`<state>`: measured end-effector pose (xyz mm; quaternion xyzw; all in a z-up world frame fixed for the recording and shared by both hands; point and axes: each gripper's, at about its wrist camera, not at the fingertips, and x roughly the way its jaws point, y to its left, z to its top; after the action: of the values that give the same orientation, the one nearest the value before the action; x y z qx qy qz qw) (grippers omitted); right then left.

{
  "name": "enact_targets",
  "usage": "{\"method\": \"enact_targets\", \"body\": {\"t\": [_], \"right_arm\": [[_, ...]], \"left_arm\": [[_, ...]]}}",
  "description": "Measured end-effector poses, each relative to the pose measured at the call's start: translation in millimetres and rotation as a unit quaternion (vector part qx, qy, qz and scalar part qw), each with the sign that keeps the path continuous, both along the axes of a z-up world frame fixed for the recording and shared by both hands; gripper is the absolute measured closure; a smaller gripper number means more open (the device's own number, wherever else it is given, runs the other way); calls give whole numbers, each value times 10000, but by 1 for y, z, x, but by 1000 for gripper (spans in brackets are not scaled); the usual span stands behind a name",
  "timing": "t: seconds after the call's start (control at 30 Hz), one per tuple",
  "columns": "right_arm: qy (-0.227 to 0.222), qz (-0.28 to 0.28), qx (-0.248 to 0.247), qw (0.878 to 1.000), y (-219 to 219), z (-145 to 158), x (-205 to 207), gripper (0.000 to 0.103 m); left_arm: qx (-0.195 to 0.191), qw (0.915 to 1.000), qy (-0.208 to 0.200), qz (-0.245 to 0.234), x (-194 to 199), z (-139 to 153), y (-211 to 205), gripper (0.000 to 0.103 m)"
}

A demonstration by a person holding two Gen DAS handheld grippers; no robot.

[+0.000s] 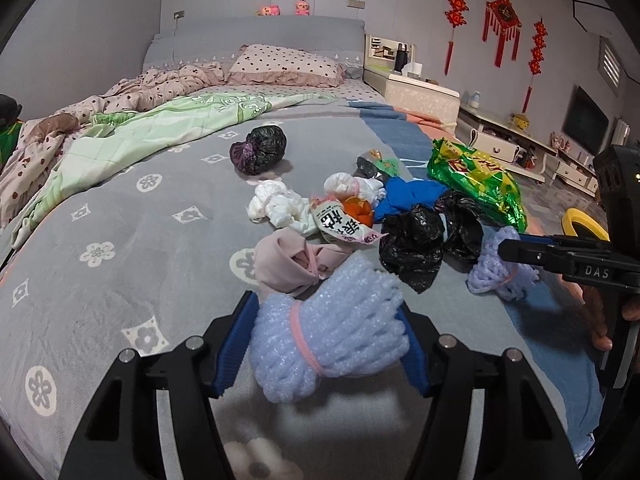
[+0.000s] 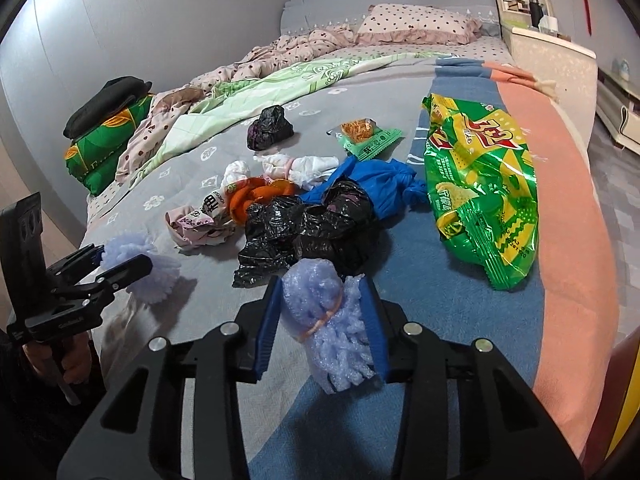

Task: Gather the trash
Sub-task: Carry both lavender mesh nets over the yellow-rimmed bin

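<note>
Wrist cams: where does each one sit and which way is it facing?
Left wrist: on the left gripper, facing up the bed toward the headboard; its jaws close on a lavender foam bundle; right gripper at right edge.
Right wrist: on the right gripper, facing the same way from further right; its jaws grip a second foam bundle; left gripper at left.
Shared: black bags, green chip bag.

"DAS" (white letters) stands on the right tongs [image 1: 516, 250].

Snack wrapper [image 1: 347, 227] print partly covered — text unreadable.
</note>
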<state>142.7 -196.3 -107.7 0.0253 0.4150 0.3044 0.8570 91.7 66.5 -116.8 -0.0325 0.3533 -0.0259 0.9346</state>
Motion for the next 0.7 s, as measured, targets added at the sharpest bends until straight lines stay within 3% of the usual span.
{"method": "enact_targets", "body": {"t": [0.33, 0.7], "right_arm": [[-46, -283, 552, 9981, -26, 30, -21, 71], [-687, -675, 956, 9908, -79, 119, -68, 71]], "left_arm": [[69, 9993, -357, -3, -26, 30, -4, 42], [250, 9934, -988, -523, -33, 95, -56, 42]]}}
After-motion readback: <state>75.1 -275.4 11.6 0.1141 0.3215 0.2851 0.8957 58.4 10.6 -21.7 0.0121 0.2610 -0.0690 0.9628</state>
